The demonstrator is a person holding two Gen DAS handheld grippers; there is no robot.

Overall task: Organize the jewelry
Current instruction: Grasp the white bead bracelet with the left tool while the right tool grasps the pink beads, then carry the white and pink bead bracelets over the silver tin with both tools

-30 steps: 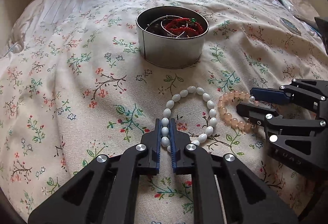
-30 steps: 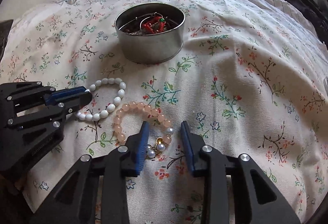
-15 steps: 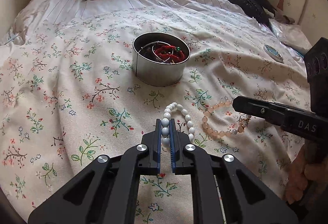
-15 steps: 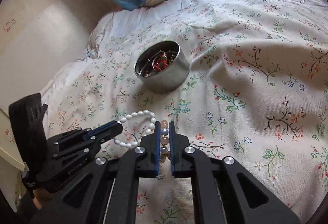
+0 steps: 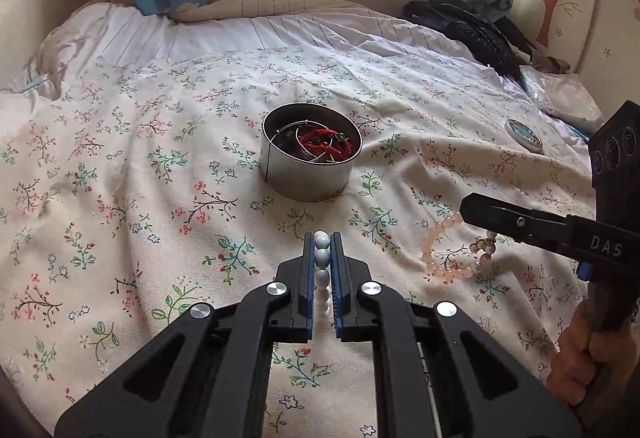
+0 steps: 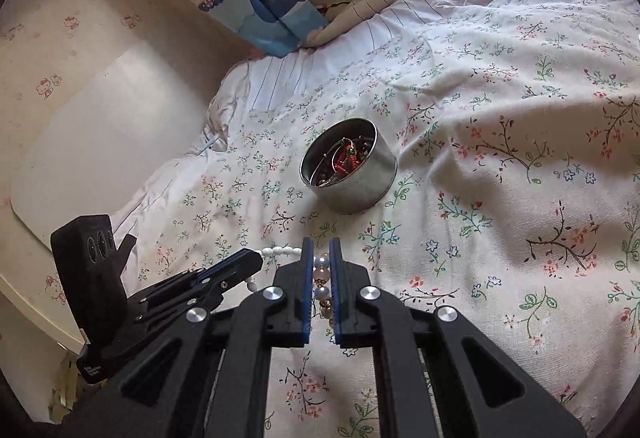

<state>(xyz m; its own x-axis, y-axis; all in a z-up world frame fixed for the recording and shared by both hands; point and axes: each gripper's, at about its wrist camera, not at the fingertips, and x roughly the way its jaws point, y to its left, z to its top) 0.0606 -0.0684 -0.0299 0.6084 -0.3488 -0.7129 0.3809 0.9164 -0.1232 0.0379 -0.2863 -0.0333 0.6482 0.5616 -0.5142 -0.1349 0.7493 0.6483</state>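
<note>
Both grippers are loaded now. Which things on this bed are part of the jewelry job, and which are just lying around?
Job:
white bracelet, in left gripper
pink bracelet, in right gripper
metal tin holding jewelry

Lying about:
round lid
black clothes
pillow
plastic bag

The round tin (image 5: 311, 173) is bare metal with a dull brushed sheen. The bedspread (image 5: 120, 197) is soft matt cloth, printed with flowers and lightly creased. The white bead bracelet (image 5: 322, 258) looks smooth and glossy; the peach bead bracelet (image 5: 448, 238) is glossy and translucent. Both grippers' bodies are matt black plastic with shiny metal screws.
</note>
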